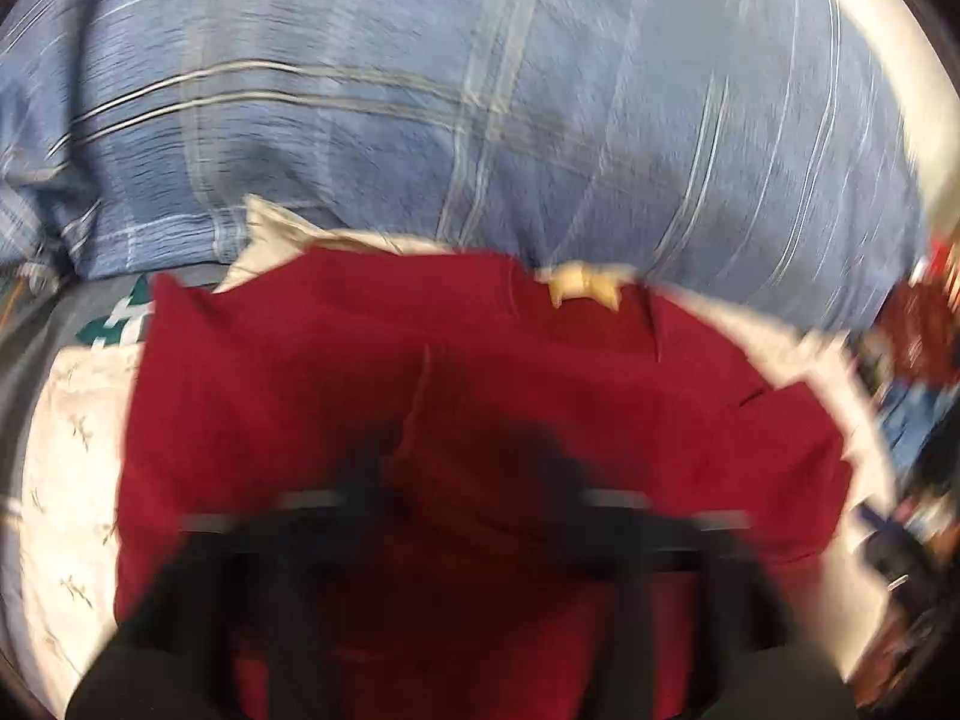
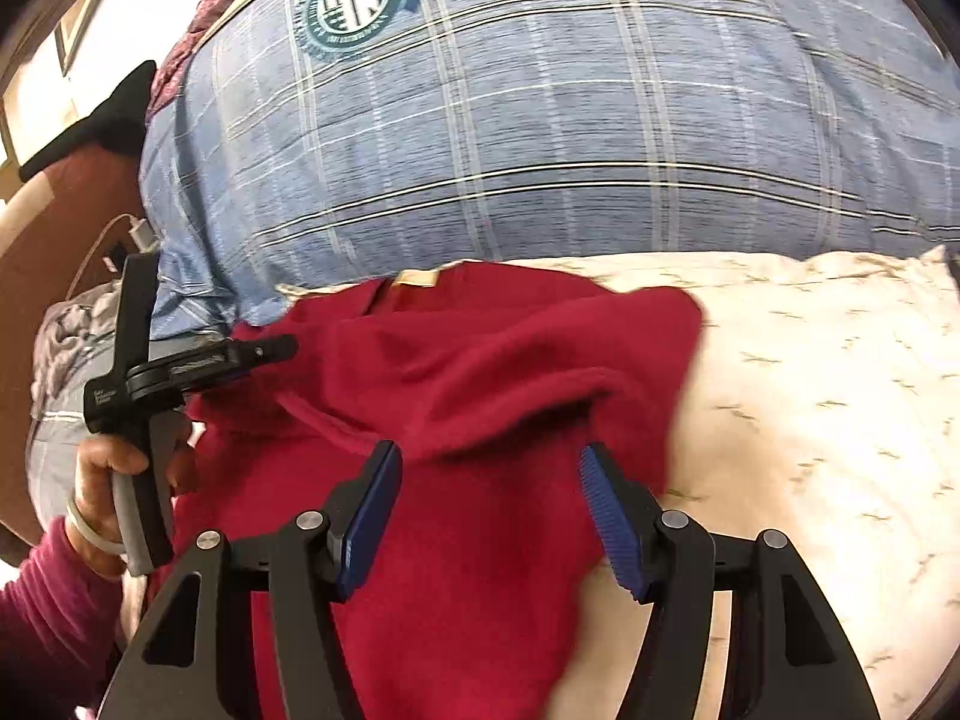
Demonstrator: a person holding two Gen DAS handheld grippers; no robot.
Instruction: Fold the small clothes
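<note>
A dark red garment (image 1: 480, 372) (image 2: 480, 360) lies rumpled on a white patterned sheet (image 2: 810, 390), its tan neck label (image 2: 414, 281) toward the far edge. My right gripper (image 2: 489, 480) hovers over the near part of the garment. Its blue pads (image 2: 372, 516) stand apart, with cloth under them and nothing pressed. My left gripper (image 2: 282, 348) reaches in from the left, its narrow tip shut on the garment's left edge. In the blurred left wrist view a ridge of red cloth runs into the left gripper (image 1: 456, 480).
A big blue plaid pillow (image 2: 540, 120) (image 1: 420, 90) lies right behind the garment. A person's hand (image 2: 102, 474) in a magenta sleeve holds the left gripper's handle. A white charger and cable (image 2: 138, 234) hang at the far left. Blurred clutter (image 1: 918, 330) lies off the bed's right side.
</note>
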